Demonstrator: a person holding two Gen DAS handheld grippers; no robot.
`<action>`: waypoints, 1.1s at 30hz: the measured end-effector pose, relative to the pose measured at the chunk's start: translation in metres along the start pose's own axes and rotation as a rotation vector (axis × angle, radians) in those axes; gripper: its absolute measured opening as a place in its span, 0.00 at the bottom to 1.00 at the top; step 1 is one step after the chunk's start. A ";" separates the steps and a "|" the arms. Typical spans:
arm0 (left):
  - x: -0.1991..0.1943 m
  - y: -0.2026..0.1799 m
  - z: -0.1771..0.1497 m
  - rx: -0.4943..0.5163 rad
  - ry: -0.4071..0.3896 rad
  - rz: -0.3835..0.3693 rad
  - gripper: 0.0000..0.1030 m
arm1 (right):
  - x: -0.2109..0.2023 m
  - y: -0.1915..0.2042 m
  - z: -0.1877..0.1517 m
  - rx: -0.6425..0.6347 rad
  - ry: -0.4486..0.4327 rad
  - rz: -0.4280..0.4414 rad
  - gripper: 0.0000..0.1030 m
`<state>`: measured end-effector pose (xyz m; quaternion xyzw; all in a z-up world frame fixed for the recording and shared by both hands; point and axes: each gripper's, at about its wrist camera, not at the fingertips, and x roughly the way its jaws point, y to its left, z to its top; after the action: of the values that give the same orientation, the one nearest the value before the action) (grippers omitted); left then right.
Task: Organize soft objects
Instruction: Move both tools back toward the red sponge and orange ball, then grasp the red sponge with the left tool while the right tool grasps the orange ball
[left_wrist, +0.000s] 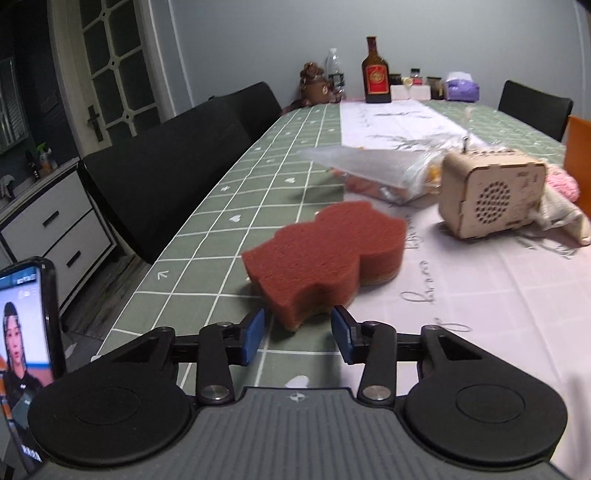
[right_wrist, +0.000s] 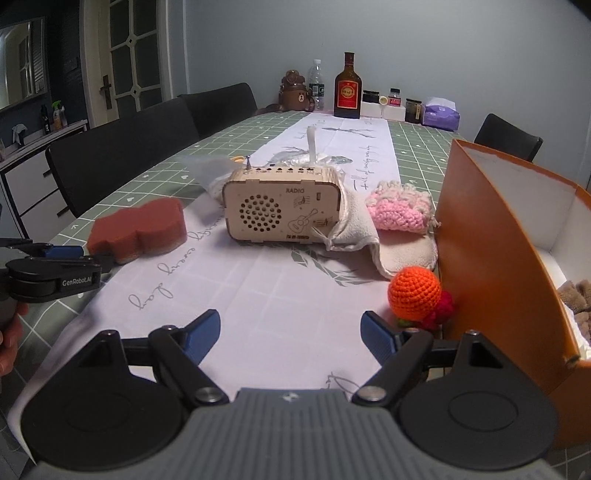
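Observation:
A red-brown sponge (left_wrist: 325, 254) lies on the table just ahead of my left gripper (left_wrist: 298, 334), whose jaws are open on either side of its near corner. The sponge also shows in the right wrist view (right_wrist: 138, 229), with the left gripper (right_wrist: 62, 258) next to it. My right gripper (right_wrist: 291, 334) is open and empty above the white runner. An orange crochet ball (right_wrist: 415, 293) with a red crochet piece (right_wrist: 441, 308) sits to its right, against an orange box (right_wrist: 491, 240). A pink crochet piece (right_wrist: 400, 208) lies on a cream cloth (right_wrist: 399, 251).
A wooden radio (right_wrist: 280, 205) stands mid-table, with a clear plastic bag (left_wrist: 376, 170) behind it. A brown plush item (right_wrist: 578, 295) lies inside the orange box. Bottles, jars, a bear figure and a tissue pack line the far end. Black chairs stand along the left side.

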<state>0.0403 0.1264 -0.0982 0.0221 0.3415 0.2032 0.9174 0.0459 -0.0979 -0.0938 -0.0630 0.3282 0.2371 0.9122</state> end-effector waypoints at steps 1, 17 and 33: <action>0.002 0.001 0.001 -0.001 0.002 0.000 0.49 | 0.002 -0.002 0.001 0.004 0.004 0.002 0.80; -0.027 -0.013 0.001 -0.036 0.012 -0.113 0.09 | 0.014 -0.006 0.005 -0.025 0.029 -0.011 0.80; -0.059 -0.037 0.005 0.177 -0.074 -0.237 0.80 | 0.000 -0.006 -0.003 -0.064 0.015 -0.008 0.80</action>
<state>0.0164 0.0700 -0.0646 0.0699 0.3243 0.0619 0.9413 0.0469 -0.1044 -0.0964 -0.0954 0.3269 0.2432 0.9082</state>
